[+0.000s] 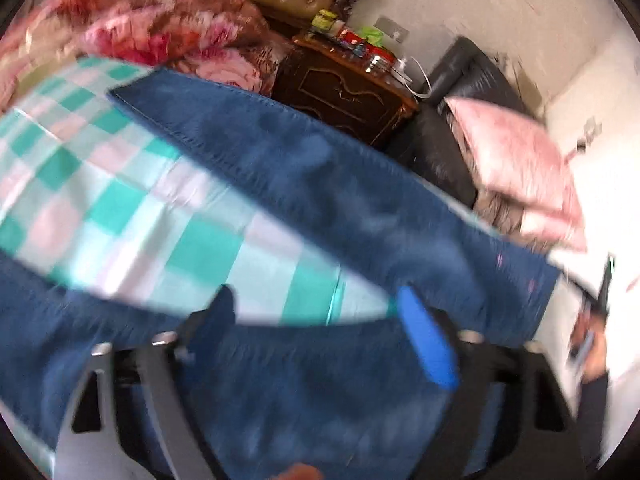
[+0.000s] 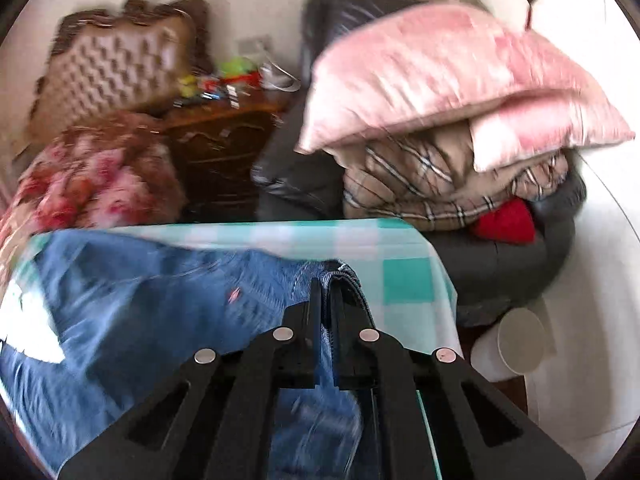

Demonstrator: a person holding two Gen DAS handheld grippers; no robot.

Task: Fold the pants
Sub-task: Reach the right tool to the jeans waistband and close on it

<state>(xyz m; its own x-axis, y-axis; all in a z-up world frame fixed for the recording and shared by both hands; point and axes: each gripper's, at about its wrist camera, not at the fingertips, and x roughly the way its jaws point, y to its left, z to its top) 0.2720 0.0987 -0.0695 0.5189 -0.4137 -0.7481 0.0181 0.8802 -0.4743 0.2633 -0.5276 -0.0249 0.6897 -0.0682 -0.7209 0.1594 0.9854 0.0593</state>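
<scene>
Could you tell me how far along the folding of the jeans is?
Early. Done: the jeans lie on the checked sheet, one leg stretched out. In hand: the right gripper pinches a denim edge; the left gripper is open over the fabric. Left: no finished fold shows.

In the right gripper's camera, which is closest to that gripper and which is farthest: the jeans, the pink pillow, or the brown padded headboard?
1. Jeans: clamped in the right gripper.
2. Pink pillow: upper right, on the piled bedding.
3. Padded headboard: upper left, against the wall.

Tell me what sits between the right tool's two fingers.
The right wrist view shows a bunched fold of the jeans clamped between the right tool fingers, above the checked sheet.
</scene>
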